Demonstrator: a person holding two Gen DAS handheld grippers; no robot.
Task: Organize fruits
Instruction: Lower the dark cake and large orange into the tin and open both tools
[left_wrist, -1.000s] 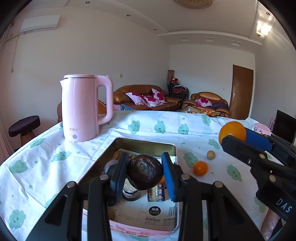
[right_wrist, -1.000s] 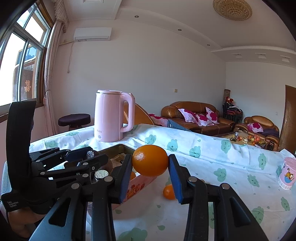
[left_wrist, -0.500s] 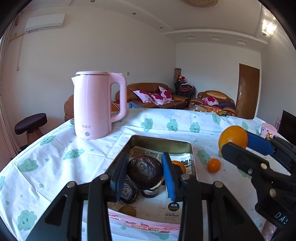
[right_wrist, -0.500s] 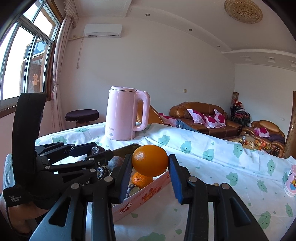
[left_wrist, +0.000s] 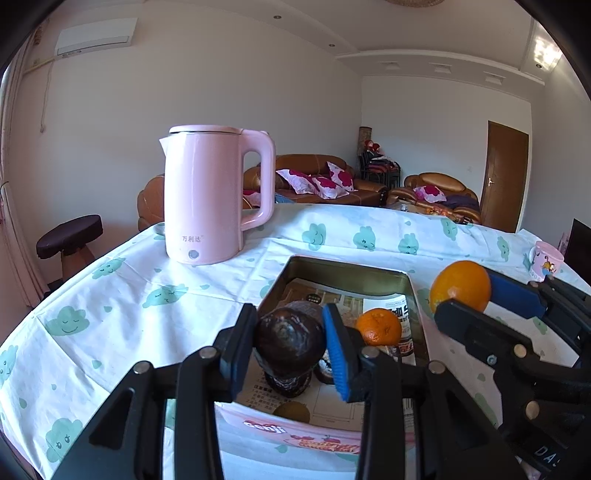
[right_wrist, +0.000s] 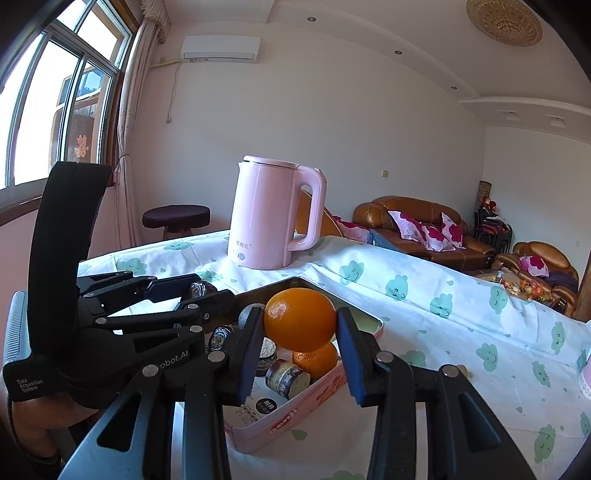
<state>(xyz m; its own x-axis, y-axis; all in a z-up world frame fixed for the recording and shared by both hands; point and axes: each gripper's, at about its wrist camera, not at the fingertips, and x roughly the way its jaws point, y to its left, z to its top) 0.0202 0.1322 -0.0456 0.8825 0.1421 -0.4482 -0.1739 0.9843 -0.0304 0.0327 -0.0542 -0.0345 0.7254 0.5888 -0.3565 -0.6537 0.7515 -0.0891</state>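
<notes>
Fruit fills both my tools: my left gripper (left_wrist: 290, 349) pinches a dark brown fruit (left_wrist: 291, 341), my right gripper (right_wrist: 300, 326) an orange (right_wrist: 300, 319). Both hang over the open tin (left_wrist: 345, 267), where a smaller orange (left_wrist: 378, 326) lies.

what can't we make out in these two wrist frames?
- Left wrist: tin floor near its front wall, hidden by the left gripper and its dark fruit.
- Right wrist: tin contents behind the right gripper's large orange.
- Both views: small dark items in the tin, too small to identify.
</notes>
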